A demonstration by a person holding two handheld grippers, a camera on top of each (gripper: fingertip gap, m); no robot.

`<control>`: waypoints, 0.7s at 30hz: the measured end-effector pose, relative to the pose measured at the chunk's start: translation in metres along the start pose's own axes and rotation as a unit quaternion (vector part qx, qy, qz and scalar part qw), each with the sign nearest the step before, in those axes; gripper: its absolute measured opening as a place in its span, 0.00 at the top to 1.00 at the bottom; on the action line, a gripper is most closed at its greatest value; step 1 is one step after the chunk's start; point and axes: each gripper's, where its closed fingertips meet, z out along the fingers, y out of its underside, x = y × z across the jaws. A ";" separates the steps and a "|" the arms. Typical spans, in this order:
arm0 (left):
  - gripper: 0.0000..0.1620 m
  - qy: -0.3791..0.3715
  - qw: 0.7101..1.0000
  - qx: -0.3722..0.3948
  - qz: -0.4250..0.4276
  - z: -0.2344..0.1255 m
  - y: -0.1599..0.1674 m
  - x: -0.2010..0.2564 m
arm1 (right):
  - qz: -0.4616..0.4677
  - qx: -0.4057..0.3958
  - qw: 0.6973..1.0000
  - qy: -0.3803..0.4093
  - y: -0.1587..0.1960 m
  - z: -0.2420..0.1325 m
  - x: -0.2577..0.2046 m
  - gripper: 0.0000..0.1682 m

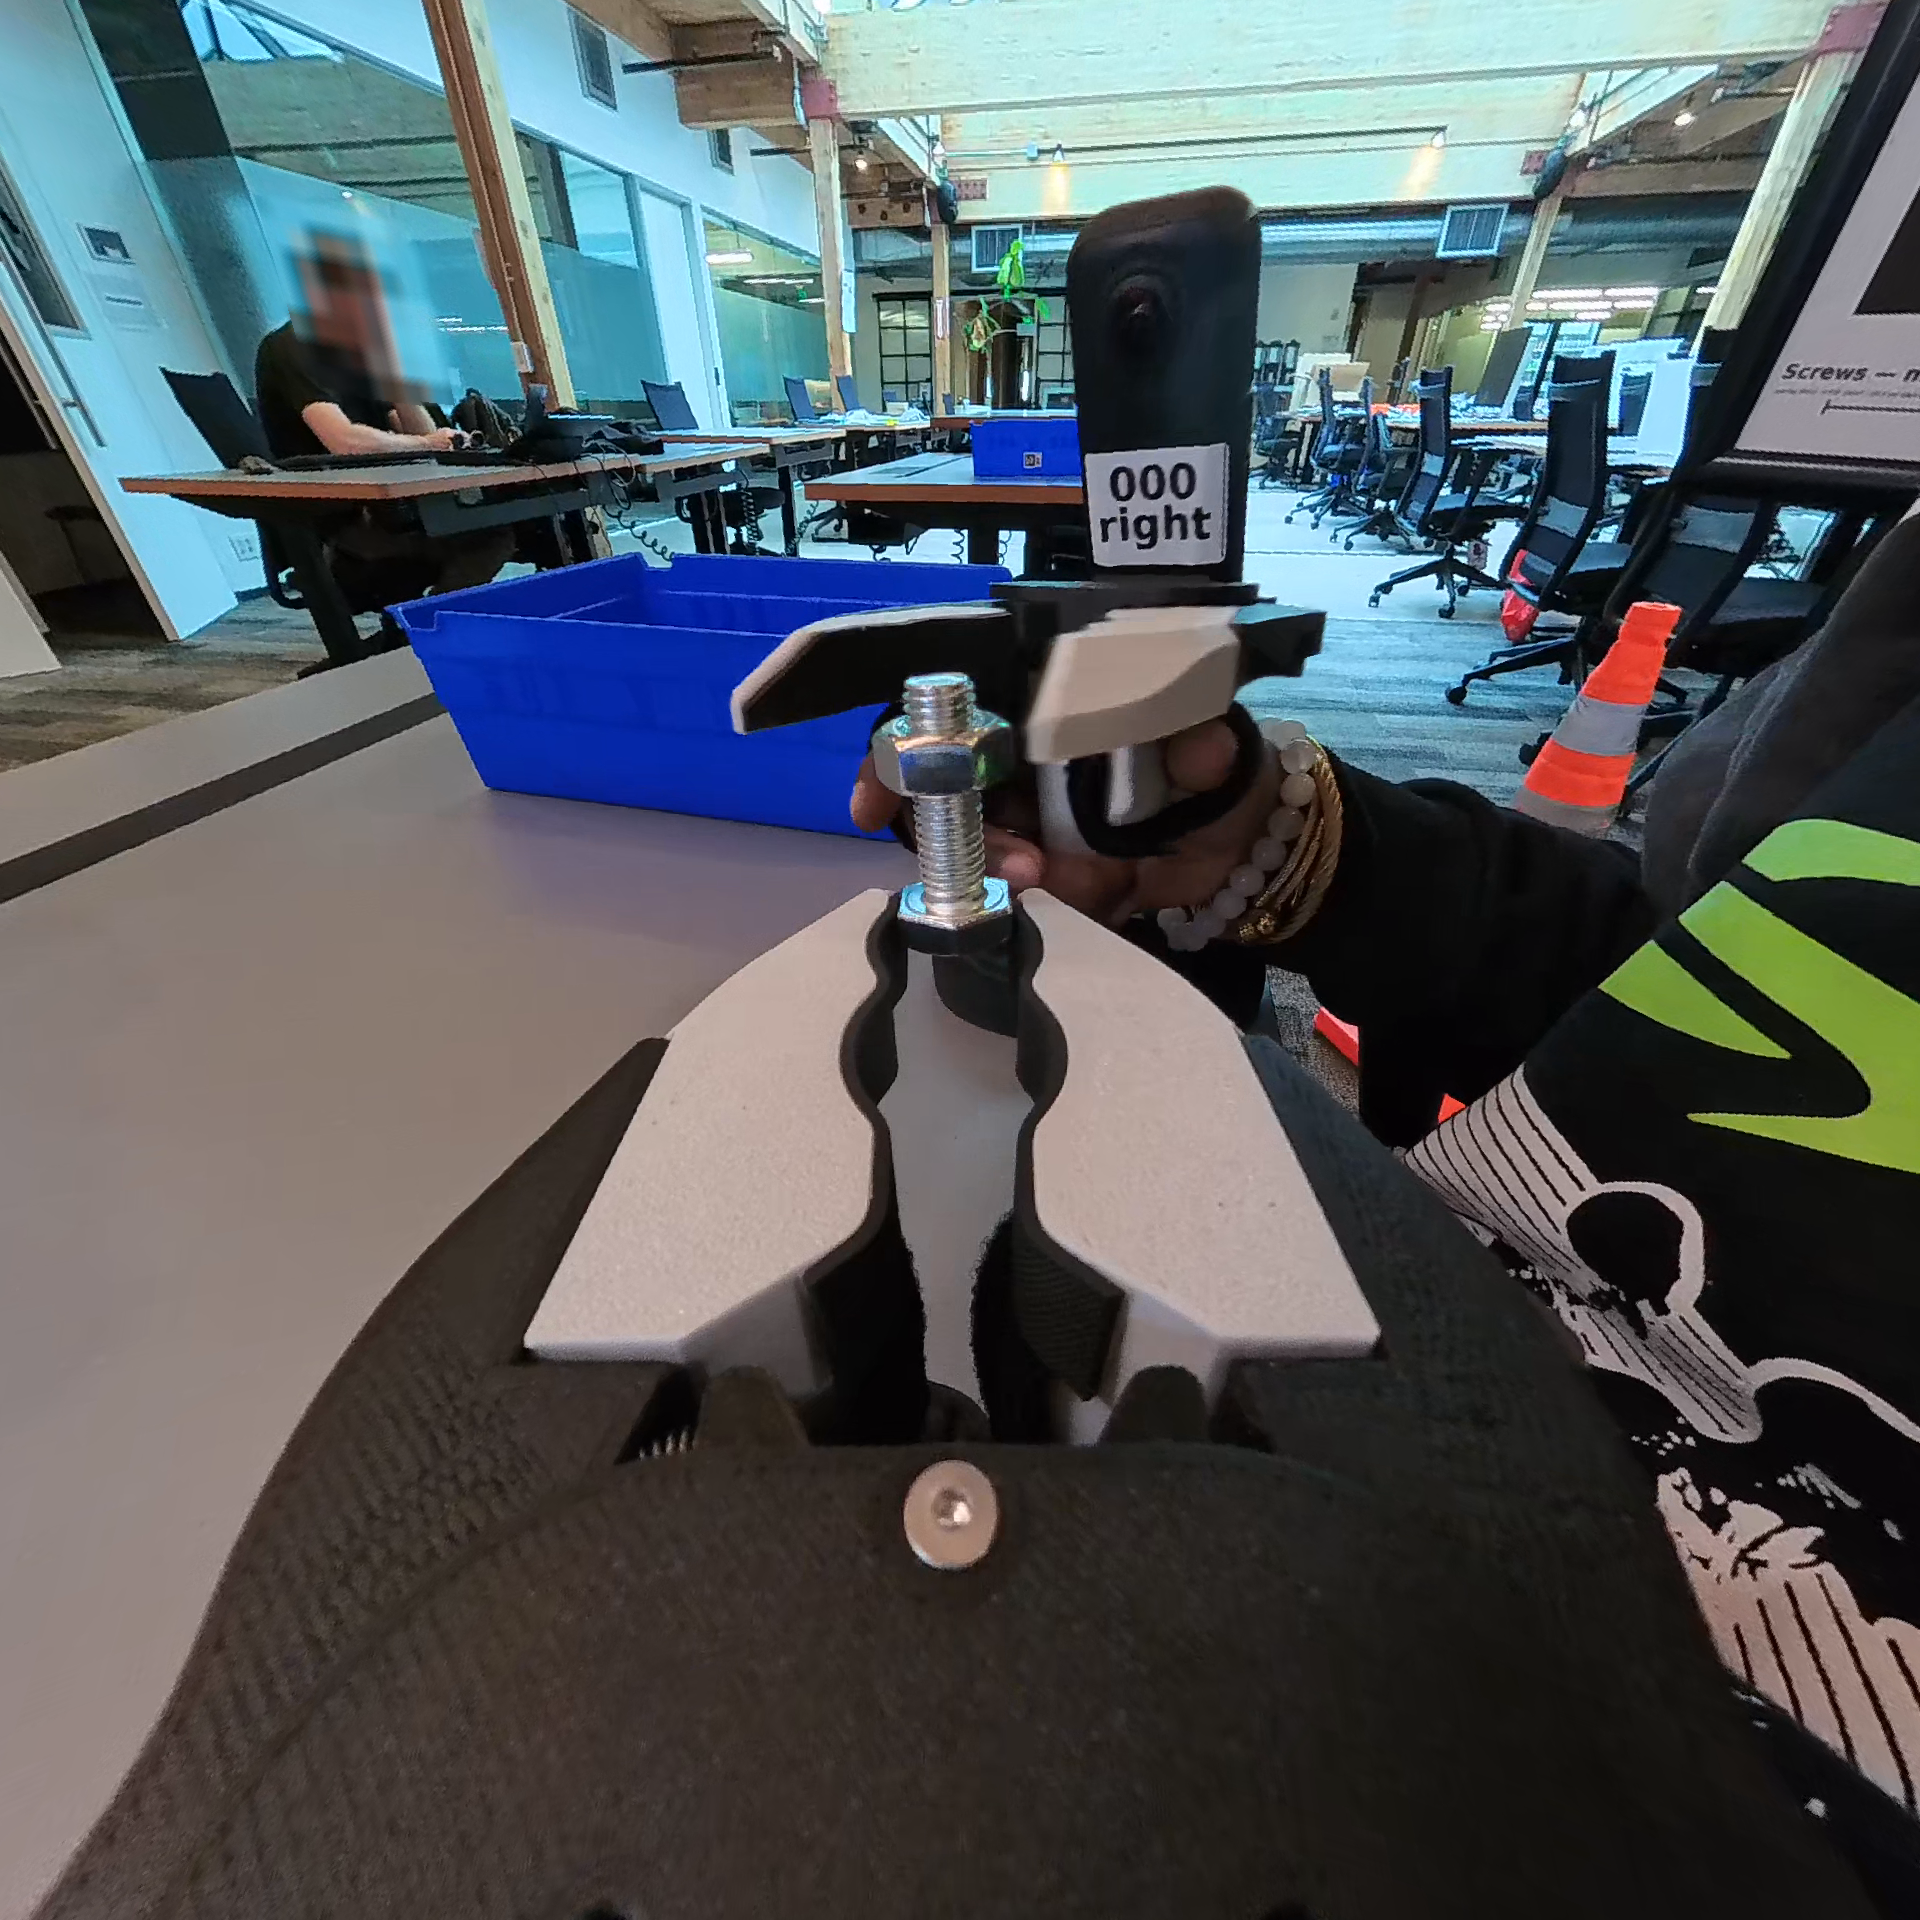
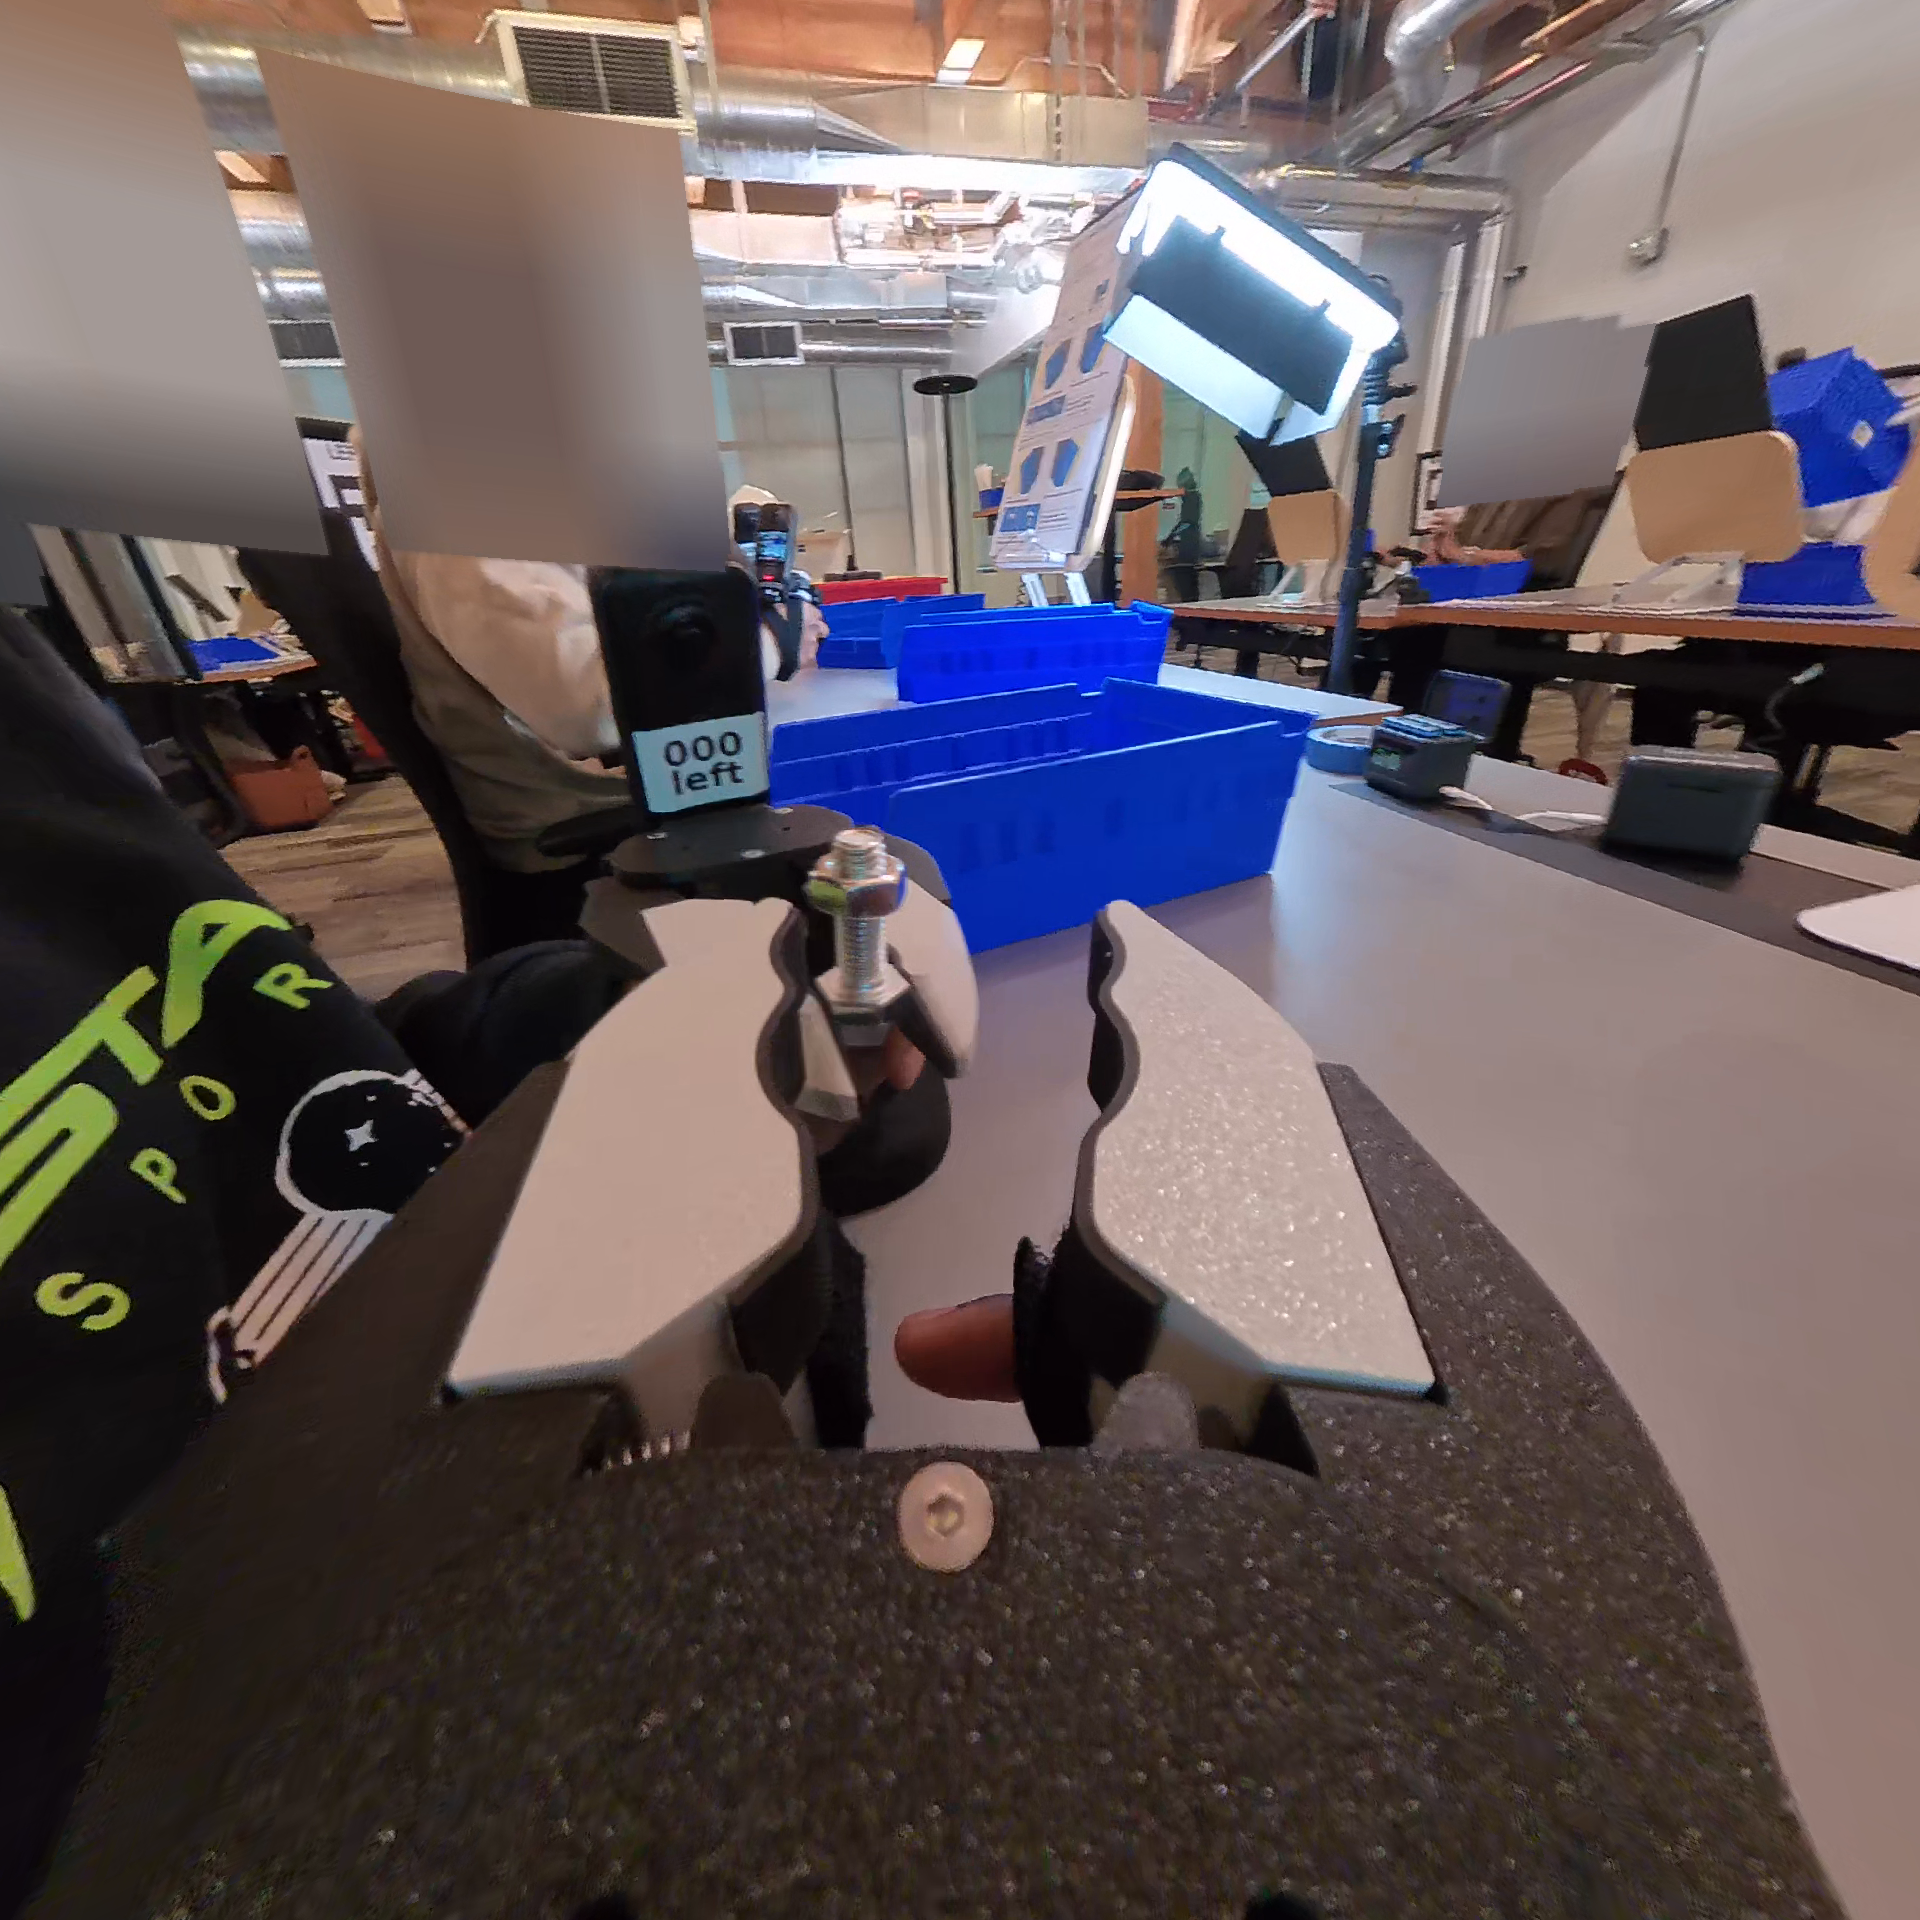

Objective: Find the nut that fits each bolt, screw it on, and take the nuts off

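Left gripper (image 1: 954, 925) clamped on the hex head of an upright bolt (image 1: 943, 821), held above the grey worktop (image 1: 312, 1039) near its right edge. Nut (image 1: 940, 750) threaded high on the shank, near the tip. Right gripper (image 2: 1029, 997) spread wide, empty, just beside the bolt. Blue bin (image 1: 623, 686) behind, toward the far edge.

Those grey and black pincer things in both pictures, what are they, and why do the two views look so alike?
They are hand-held grippers, one in each of a person's hands, each with its own camera looking along its jaws. In the left wrist view, the left gripper is shut on the head of an upright bolt, with a nut threaded near its top. The right gripper faces it, open. The right wrist view shows its own open jaws and the same bolt beyond. A blue bin sits on the grey table.
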 end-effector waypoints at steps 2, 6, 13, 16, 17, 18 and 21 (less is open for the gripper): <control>0.89 -0.003 1.000 0.002 -0.003 0.000 0.000 -0.001 | 0.000 -0.002 1.000 -0.016 0.000 0.006 -0.006 0.66; 0.89 -0.004 1.000 0.001 -0.002 0.000 0.000 -0.001 | -0.007 -0.021 0.999 -0.029 0.005 0.027 -0.013 0.62; 0.89 -0.002 1.000 -0.001 -0.001 0.000 0.001 -0.001 | -0.015 -0.046 0.999 -0.022 0.012 0.050 -0.015 0.59; 0.89 0.000 1.000 0.004 -0.006 -0.001 0.000 -0.001 | -0.002 -0.036 0.999 -0.020 0.008 0.049 -0.012 0.60; 0.89 0.001 1.000 0.003 -0.006 -0.001 0.000 -0.001 | 0.003 -0.030 0.999 -0.018 0.006 0.048 -0.011 0.62; 0.89 0.001 1.000 0.001 -0.004 0.000 0.000 0.000 | 0.007 -0.027 1.000 -0.015 0.005 0.047 -0.010 0.62; 0.89 0.004 1.000 0.001 0.001 0.000 0.000 0.001 | 0.011 -0.032 0.999 -0.004 0.006 0.044 -0.004 0.63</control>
